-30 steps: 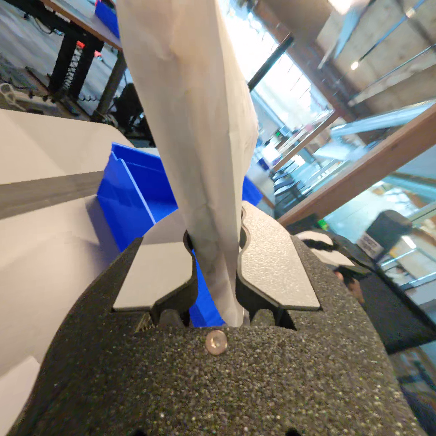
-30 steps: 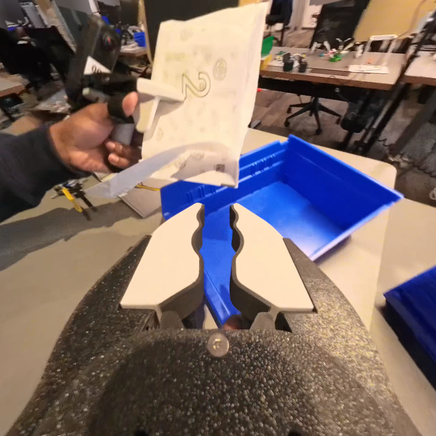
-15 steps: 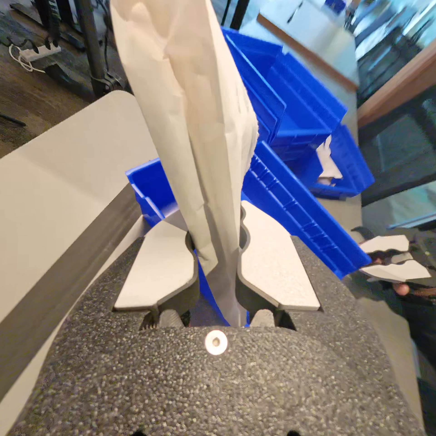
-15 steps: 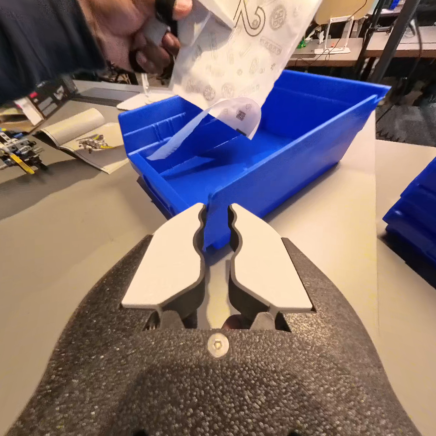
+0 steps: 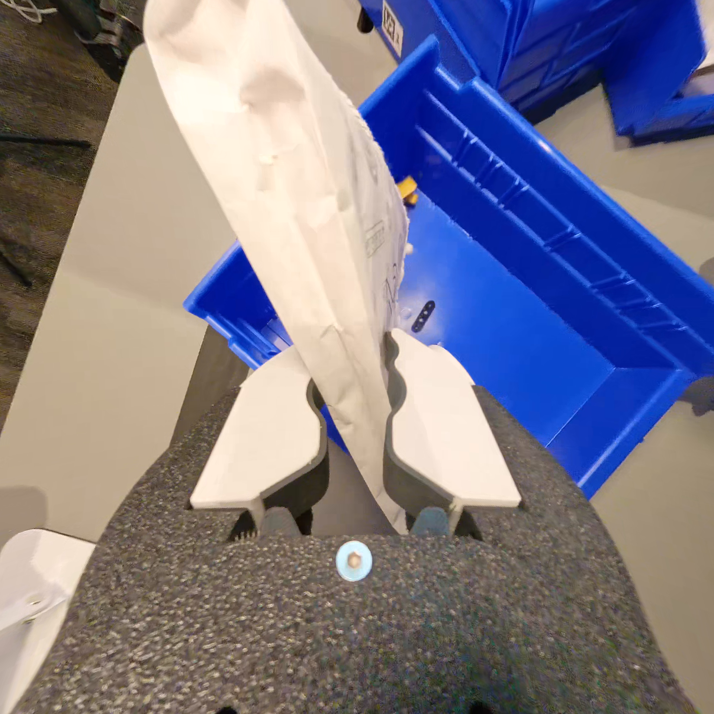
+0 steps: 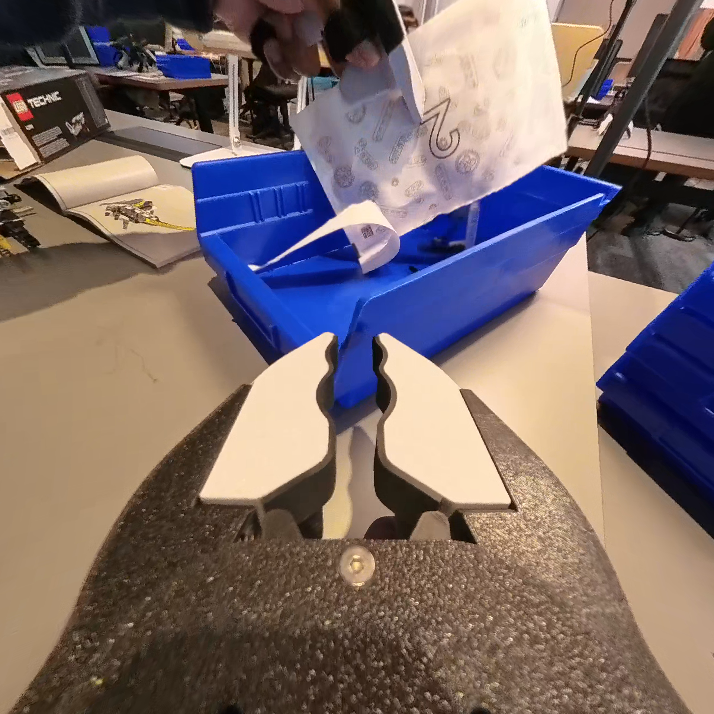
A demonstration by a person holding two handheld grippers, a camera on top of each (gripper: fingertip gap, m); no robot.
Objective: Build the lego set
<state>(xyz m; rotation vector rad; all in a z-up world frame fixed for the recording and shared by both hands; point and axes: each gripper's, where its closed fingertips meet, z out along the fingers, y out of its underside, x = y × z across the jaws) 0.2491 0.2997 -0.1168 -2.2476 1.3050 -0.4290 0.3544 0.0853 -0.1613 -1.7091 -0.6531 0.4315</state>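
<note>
My left gripper [image 5: 347, 359] is shut on the bottom edge of a white paper parts bag [image 5: 270, 154] and holds it tilted, mouth down, over an open blue bin [image 5: 579, 201]. A black beam [image 5: 423, 317] and a yellow piece [image 5: 407, 191] show below the bag's mouth. In the right wrist view the bag [image 6: 444, 135] hangs above the bin [image 6: 463, 293] with a torn strip [image 6: 347, 239] curling from it, and small dark pieces [image 6: 444, 243] lie inside. My right gripper [image 6: 355, 340] is empty, its jaws almost together, low over the table just in front of the bin's near corner.
An open instruction booklet [image 6: 127, 201], a black set box [image 6: 50, 116] and a partly built model [image 6: 13, 228] lie left of the bin. Stacked blue bins [image 6: 676, 367] stand at the right. A white stand base [image 6: 232, 147] sits behind the bin. The gap from one gripper's tips to the other's is roughly 25 centimeters.
The left gripper has swung the bag from upright to tipped over the bin, and pieces have dropped in. The right gripper has drawn back and down to the bin's near corner.
</note>
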